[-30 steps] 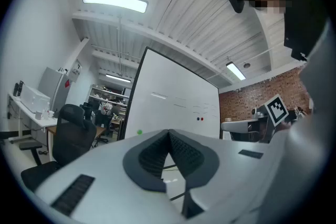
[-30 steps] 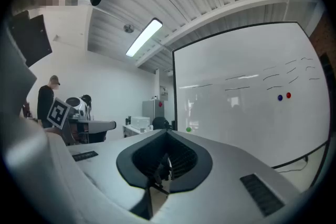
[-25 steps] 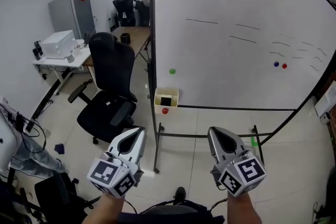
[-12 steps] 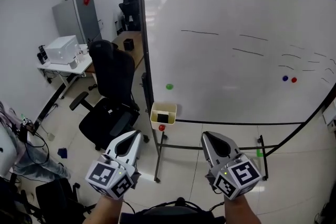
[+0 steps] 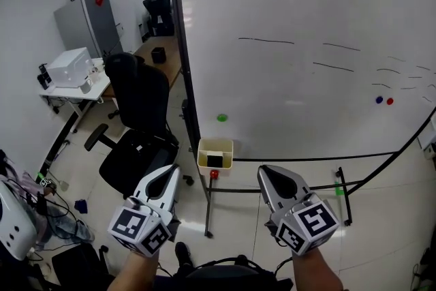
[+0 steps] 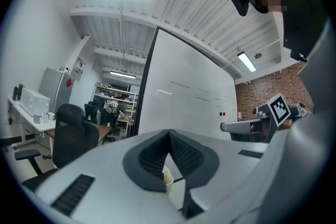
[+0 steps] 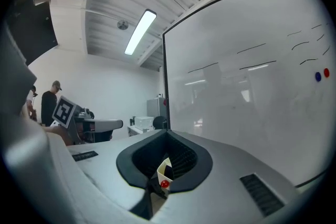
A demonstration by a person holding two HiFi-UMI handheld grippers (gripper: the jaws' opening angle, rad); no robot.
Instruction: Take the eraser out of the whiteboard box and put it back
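The left tongs (image 5: 169, 170) and right tongs (image 5: 267, 172) are held shut and empty. They are pointed at the whiteboard box (image 5: 215, 146), hung low on the whiteboard (image 5: 306, 78). The dark eraser (image 5: 214, 160) is stored in that box, well apart from the tongs.

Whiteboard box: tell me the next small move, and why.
Probably carry the right gripper forward to the whiteboard box and open it: the gripper is shut, empty and short of the box, where the dark eraser sits.

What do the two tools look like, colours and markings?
The left tool and right tool are matching pale grey tapered shells with black ribbed pads inside the jaws. Each has a white cube with black square markers at the back. No sleeves show.
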